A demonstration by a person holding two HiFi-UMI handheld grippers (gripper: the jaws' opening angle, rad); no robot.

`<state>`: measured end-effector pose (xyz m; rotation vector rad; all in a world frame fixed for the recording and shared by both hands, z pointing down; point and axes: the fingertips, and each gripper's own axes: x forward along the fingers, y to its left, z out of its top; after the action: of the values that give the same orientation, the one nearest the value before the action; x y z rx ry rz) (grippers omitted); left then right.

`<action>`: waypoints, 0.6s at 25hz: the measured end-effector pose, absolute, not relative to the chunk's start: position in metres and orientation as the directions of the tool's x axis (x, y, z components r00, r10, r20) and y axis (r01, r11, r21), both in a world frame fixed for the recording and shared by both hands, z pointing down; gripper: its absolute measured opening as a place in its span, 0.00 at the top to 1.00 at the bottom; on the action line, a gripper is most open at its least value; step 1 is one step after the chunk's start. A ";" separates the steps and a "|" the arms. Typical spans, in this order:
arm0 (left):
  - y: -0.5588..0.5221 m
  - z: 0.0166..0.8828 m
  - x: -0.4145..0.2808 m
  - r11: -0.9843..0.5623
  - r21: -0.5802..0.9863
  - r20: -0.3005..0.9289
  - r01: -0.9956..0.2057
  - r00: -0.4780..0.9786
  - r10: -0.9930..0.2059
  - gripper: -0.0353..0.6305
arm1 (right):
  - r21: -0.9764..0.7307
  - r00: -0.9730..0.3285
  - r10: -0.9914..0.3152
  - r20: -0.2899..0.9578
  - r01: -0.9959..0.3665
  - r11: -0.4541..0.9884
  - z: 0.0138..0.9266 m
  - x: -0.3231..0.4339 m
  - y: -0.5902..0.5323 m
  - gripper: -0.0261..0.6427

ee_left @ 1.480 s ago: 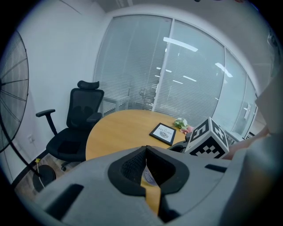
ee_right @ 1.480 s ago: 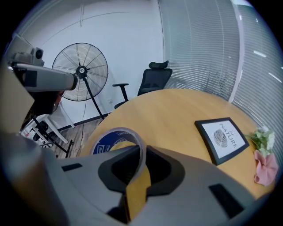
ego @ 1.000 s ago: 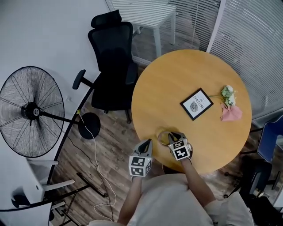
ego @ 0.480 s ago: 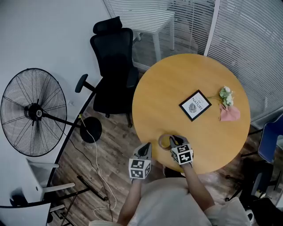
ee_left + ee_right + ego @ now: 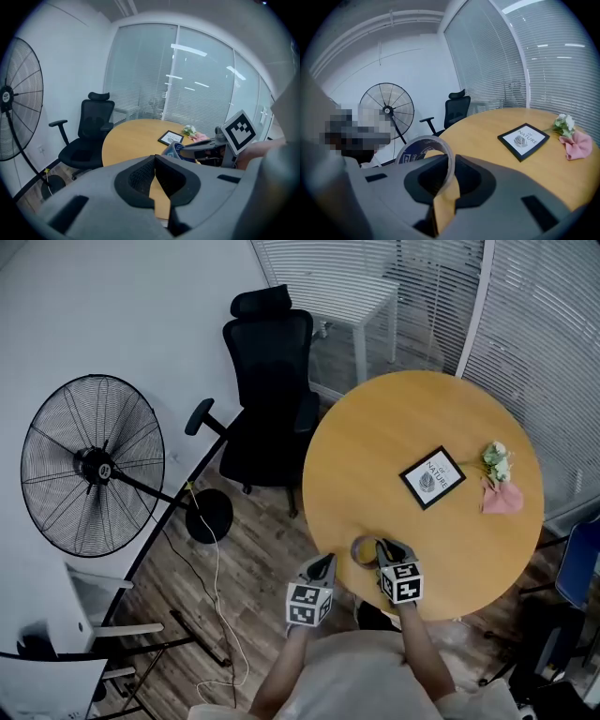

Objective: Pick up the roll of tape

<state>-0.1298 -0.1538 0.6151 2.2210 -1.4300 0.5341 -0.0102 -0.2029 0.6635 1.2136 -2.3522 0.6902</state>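
Note:
The roll of tape, clear with a blue core, hangs just over the near edge of the round wooden table. My right gripper is shut on its rim. In the right gripper view the roll stands upright between the jaws, its band pinched by the pads. The left gripper view shows the same roll at the tip of the right gripper. My left gripper hangs beside the table edge, left of the roll. Its jaws are shut with nothing between them.
A black-framed picture lies mid-table, with a small flower bunch and a pink cloth at the right rim. A black office chair stands left of the table, and a pedestal fan farther left. Glass walls with blinds are behind.
My right gripper has risen with the tape, lifting the roll off the table surface and rolling slightly. The left gripper drifted a little sideways, still shut.

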 end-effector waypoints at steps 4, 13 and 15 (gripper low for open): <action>-0.148 0.616 -0.136 -0.351 0.162 0.539 -0.922 0.381 -0.751 0.93 | -0.239 -0.539 -0.635 0.553 -0.833 0.499 0.662 -0.011 -0.198 0.90; -0.134 0.612 -0.148 -0.324 0.177 0.520 -0.929 0.368 -0.771 0.93 | -0.278 -0.554 -0.649 0.521 -0.829 0.485 0.651 -0.018 -0.190 0.90; -0.130 0.614 -0.149 -0.317 0.176 0.520 -0.932 0.361 -0.774 0.93 | -0.301 -0.559 -0.660 0.503 -0.829 0.472 0.651 -0.017 -0.189 0.90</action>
<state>-0.1494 -0.1299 0.6137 2.1825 -1.4813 0.4759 -0.0166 -0.1894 0.6507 1.2611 -2.4071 0.7509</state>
